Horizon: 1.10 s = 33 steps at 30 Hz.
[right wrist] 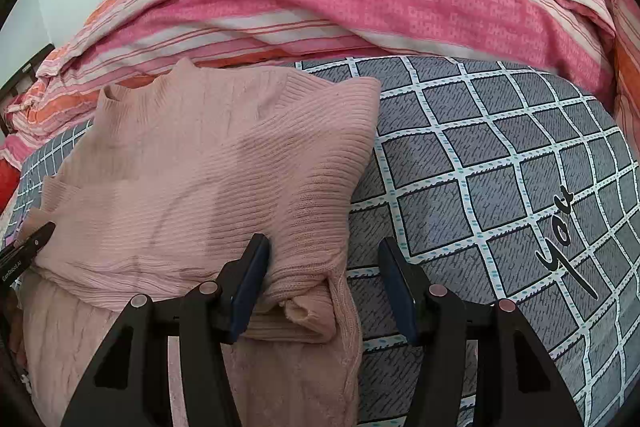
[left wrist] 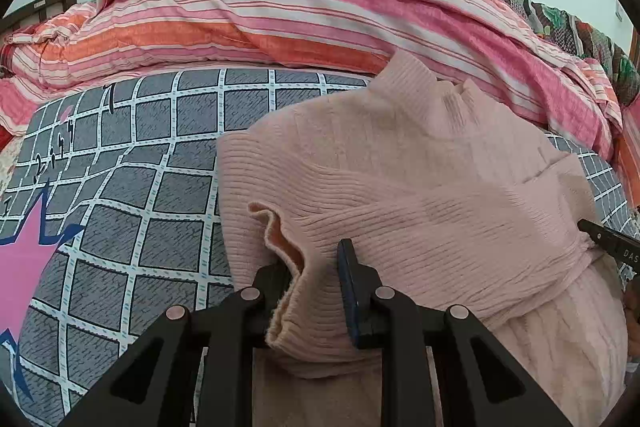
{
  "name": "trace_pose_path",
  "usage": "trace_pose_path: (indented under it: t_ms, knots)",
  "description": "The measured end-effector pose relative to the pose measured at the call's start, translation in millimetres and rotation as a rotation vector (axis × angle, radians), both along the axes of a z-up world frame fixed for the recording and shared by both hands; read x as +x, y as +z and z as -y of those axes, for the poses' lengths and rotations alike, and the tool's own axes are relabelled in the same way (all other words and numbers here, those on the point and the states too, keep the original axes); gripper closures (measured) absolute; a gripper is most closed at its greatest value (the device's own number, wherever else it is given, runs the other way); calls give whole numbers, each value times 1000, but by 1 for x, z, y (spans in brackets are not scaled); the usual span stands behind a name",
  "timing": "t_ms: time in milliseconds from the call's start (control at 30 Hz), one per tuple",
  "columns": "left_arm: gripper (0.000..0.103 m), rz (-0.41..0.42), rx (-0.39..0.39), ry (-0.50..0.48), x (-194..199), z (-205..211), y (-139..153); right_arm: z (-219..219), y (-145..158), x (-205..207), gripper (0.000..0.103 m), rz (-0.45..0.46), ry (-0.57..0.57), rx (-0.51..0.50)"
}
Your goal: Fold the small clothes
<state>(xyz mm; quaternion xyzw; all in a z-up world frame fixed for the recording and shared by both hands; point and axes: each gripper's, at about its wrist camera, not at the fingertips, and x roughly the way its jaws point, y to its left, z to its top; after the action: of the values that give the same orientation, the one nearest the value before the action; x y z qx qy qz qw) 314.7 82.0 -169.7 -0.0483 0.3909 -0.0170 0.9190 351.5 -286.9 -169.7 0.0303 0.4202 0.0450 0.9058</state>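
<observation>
Pink ribbed sweater [left wrist: 400, 195] lies on the bed's grey checked sheet [left wrist: 152, 187], collar pointing toward the striped pink/orange quilt [left wrist: 280, 15] bunched behind it. Both sleeves are folded across the body; lower part hangs toward the cameras.

Left tool [left wrist: 310, 267]: jaws partly apart, w/ a sleeve cuff [left wrist: 280, 267] sitting between them. Left finger is hidden behind the cuff, right finger [left wrist: 350, 291] stands just beside the fabric. Can't tell if it's actually gripping the cuff or only straddling it.

Right tool [right wrist: 324, 279]: jaws wide apart, released. Left finger [right wrist: 250, 283] touches the folded sweater edge, the other sleeve's cuff [right wrist: 304, 315] lies between the fingers, nearer the left one; right finger [right wrist: 398, 291] is over bare sheet, apart from the knit.

Each tool's tip also shows at the edge of the other's view, touching the sweater's side. Black "you" lettering [right wrist: 564, 247] printed on the sheet, right of the right tool.
</observation>
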Motion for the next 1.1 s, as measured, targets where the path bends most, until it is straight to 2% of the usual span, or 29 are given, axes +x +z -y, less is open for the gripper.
trace_pose_path:
  t_ms: [167, 300, 367, 433, 533, 567, 700, 767, 833, 933, 1000, 1100]
  knots:
    - [83, 4, -7, 1, 0, 1, 1, 0, 0, 0, 47, 2, 1, -8]
    - [78, 14, -32, -4, -2, 0, 3, 0, 2, -2, 46, 7, 0, -6]
    - [71, 22, -55, -14, -4, -2, 5, 4, 3, -4, 46, 14, -2, 20]
    - [53, 30, -76, -41, -8, -1, 7, 11, 6, -9, 46, 16, -10, 53]
    - [37, 45, -57, -39, -24, 0, 15, 20, 18, -30, 46, 5, -23, 101]
    - [37, 47, -67, -40, -31, -1, 18, 23, 22, -41, 46, 5, -23, 107]
    - [36, 16, -224, -90, -66, -13, 18, 23, 31, -94, 46, -11, 37, 53]
    - [36, -12, -278, -110, -83, -16, 14, 20, 30, -115, 46, -24, 78, 78]
    - [36, -19, -313, -121, -101, -16, 11, 15, 26, -130, 46, -45, 113, 103]
    - [36, -22, -329, -142, -127, -15, 8, 16, 13, -149, 45, -67, 102, 121]
    - [36, -48, -365, -166, -141, -14, 2, 20, 8, -163, 45, -50, 89, 158]
    - [37, -29, -386, -186, -166, -15, 0, 24, 7, -185, 45, -37, 93, 206]
